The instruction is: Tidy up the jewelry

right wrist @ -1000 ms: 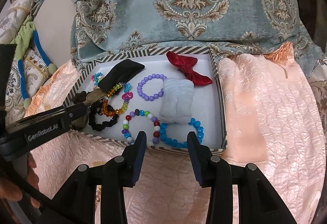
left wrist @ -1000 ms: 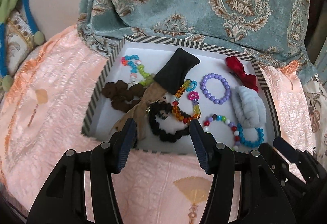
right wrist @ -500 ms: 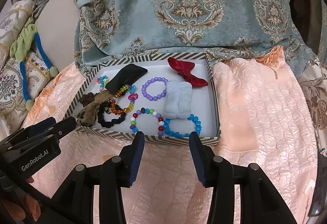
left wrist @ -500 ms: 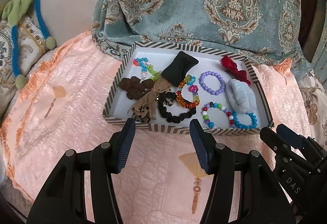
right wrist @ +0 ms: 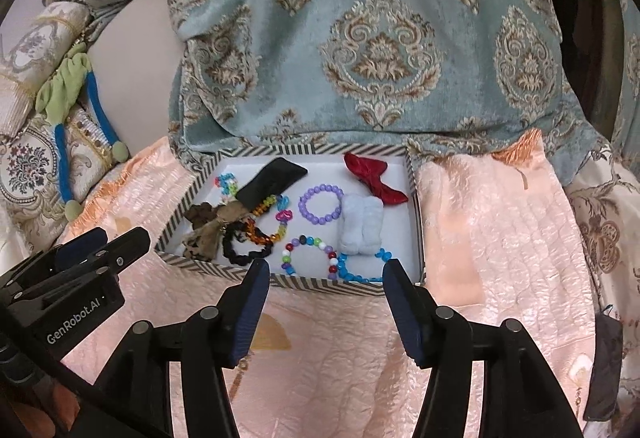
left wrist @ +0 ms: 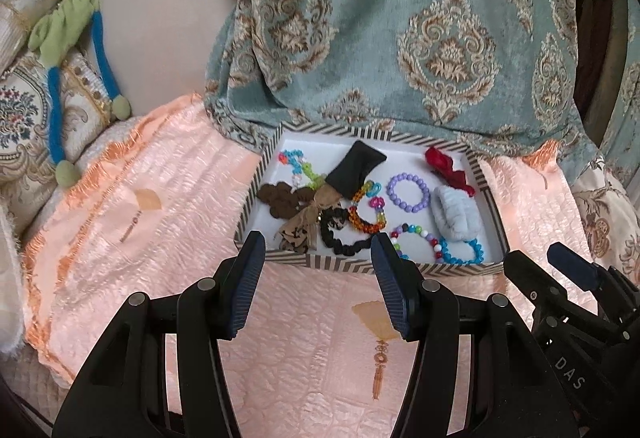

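Both tongs empty and hanging over the peach quilt, short of the near wall of the striped box (left wrist: pixel 362 265)

Left tongs (left wrist: pixel 318 288): jaws wide apart, nothing between them. Right tongs (right wrist: pixel 323 308): jaws opening, nothing between them either

My read: all the jewelry is in the box, none loose on the bed that I can see, so this is either the end of the job or the gap between picks. If there's a next move, it needs the left-side tangle separated, approaching from above, one piece per grip

Box sits at the far edge of the peach quilt (left wrist: pixel 168 222), butted against the teal patterned cushion (left wrist: pixel 420 38). One open compartment, white floor

Contents:
- far left: small multicolour bead chain (left wrist: pixel 298 168)
- left: brown scrunchie (left wrist: pixel 282 198), touching a tan patterned bow (left wrist: pixel 300 224)
- black pouch (left wrist: pixel 356 170) lying diagonal, lower end on the bow
- near middle: black scrunchie (left wrist: pixel 340 238), with the amber and rainbow bead bracelet (left wrist: pixel 368 212) overlapping it
- middle: purple bead bracelet (left wrist: pixel 408 194), clear of the others
- far right corner: red bow (left wrist: pixel 446 168)
- right: pale blue fluffy scrunchie (left wrist: pixel 456 216), just touching the red bow
- near right: mixed-colour bead bracelet (right wrist: pixel 308 256) and blue bead bracelet (right wrist: pixel 360 268), touching each other, the blue one partly under the fluffy scrunchie

Right side is laid out tidy; left side is overlapped, beads likely to snag on fabric
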A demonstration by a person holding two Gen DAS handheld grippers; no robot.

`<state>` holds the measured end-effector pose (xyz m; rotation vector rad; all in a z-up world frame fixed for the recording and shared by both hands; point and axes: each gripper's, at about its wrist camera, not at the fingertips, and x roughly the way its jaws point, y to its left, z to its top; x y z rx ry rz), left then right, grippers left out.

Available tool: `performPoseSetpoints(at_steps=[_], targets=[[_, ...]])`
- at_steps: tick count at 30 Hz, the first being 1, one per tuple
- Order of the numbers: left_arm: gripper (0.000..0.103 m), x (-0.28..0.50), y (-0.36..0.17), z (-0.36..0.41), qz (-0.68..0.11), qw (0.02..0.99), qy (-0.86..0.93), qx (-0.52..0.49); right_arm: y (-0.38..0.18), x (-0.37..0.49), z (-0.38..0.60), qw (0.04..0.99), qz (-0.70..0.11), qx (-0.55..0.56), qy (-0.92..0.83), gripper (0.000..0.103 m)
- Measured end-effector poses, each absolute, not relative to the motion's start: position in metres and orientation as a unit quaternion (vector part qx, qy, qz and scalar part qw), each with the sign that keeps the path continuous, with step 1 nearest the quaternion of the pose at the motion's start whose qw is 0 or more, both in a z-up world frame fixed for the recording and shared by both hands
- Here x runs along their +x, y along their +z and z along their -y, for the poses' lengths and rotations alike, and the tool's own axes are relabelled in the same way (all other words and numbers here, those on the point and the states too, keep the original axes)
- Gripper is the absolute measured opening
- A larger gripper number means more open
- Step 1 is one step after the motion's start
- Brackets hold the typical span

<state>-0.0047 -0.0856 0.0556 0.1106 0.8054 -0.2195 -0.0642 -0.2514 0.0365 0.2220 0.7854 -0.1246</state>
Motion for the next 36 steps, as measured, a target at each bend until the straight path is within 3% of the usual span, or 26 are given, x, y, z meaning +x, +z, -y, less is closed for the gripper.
performPoseSetpoints(at_steps=[36], targets=[[0.055,-0.021,0.074,0.081,-0.358,0.927,-0.097,0.054,0.045,-0.072,0.244,0.919,-0.378,0.102,-0.057,0.062]])
